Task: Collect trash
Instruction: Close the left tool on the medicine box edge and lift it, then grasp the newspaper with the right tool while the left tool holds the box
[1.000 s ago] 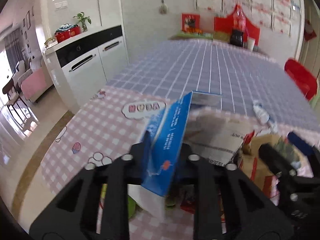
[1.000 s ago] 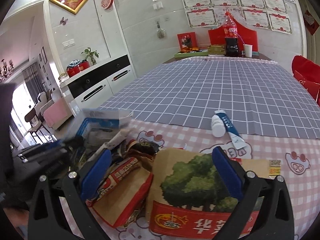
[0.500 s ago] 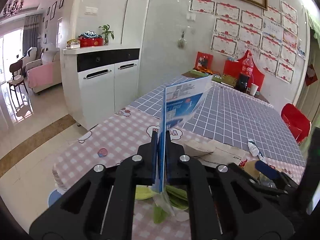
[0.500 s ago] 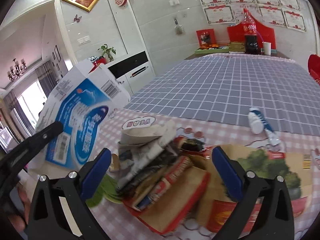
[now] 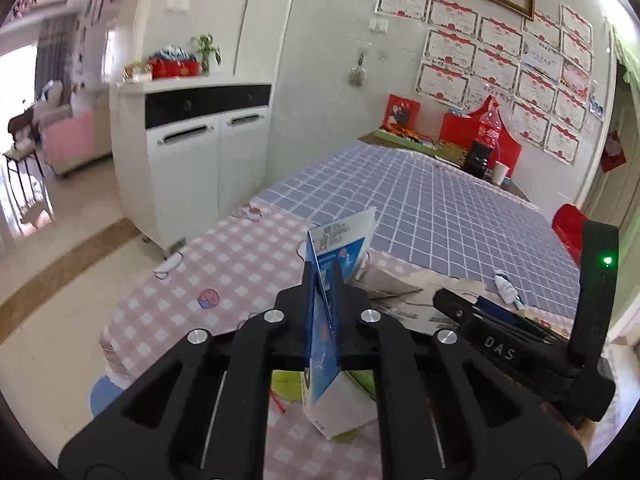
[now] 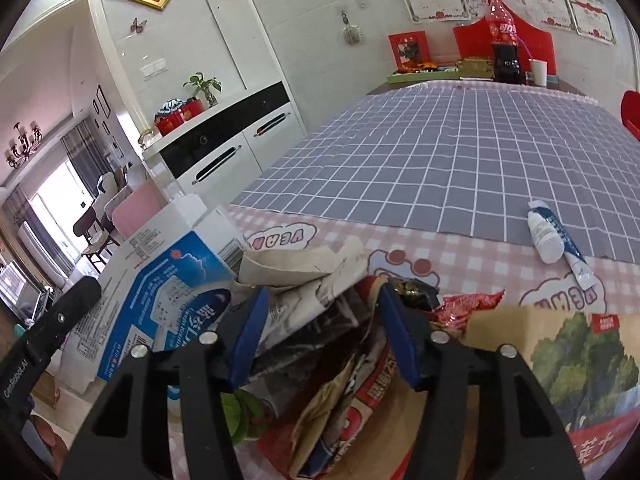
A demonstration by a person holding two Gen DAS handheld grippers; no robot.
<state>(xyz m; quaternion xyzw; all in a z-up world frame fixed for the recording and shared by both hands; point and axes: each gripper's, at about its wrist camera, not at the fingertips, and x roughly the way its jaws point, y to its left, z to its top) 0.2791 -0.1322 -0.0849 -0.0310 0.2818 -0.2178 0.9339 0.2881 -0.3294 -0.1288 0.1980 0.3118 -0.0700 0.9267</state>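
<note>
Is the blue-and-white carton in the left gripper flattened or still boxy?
Flattened where gripped: the left gripper pinches the blue-and-white carton thin; its end flaps stand open.

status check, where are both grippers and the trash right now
Left gripper shut on flattened blue-and-white carton, lifted off table. Right gripper closing over crumpled newspaper in trash pile, not yet pinched. White tube and small bottle lie apart on the cloth.
</note>
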